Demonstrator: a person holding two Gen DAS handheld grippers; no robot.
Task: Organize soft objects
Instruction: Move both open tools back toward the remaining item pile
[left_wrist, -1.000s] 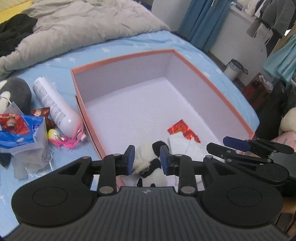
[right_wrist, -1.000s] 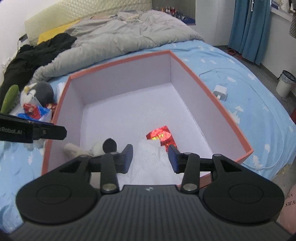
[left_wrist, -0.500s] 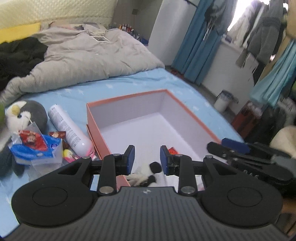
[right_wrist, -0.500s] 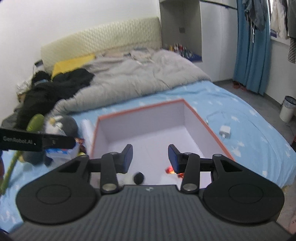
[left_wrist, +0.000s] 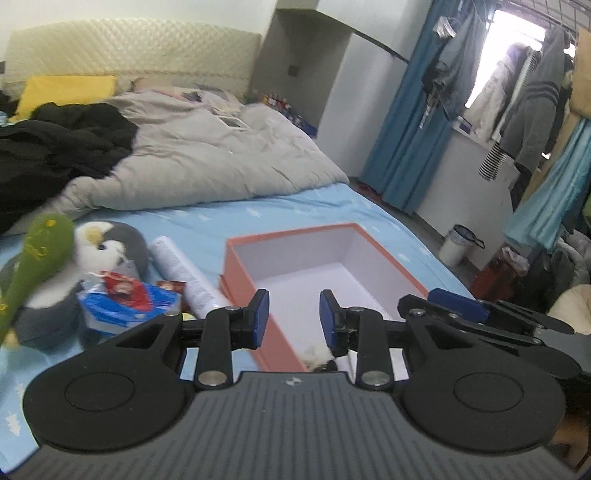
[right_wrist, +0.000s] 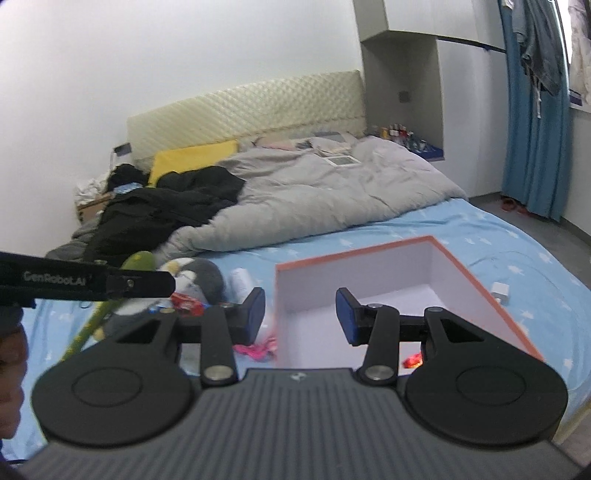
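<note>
On a blue star-print bed (left_wrist: 295, 214) with a rumpled grey duvet (left_wrist: 207, 162), the orange box (left_wrist: 240, 266) lies at 6 o'clock, a penguin plush (left_wrist: 107, 243) sits at its 9 o'clock, and both the left tool (left_wrist: 294, 314) and right tool (right_wrist: 300, 314) hang spread, empty.

We're in soft, even daylight from the glaring window (left_wrist: 517, 44) at right, with fisheye bending at the edges and slight motion blur throughout.
</note>
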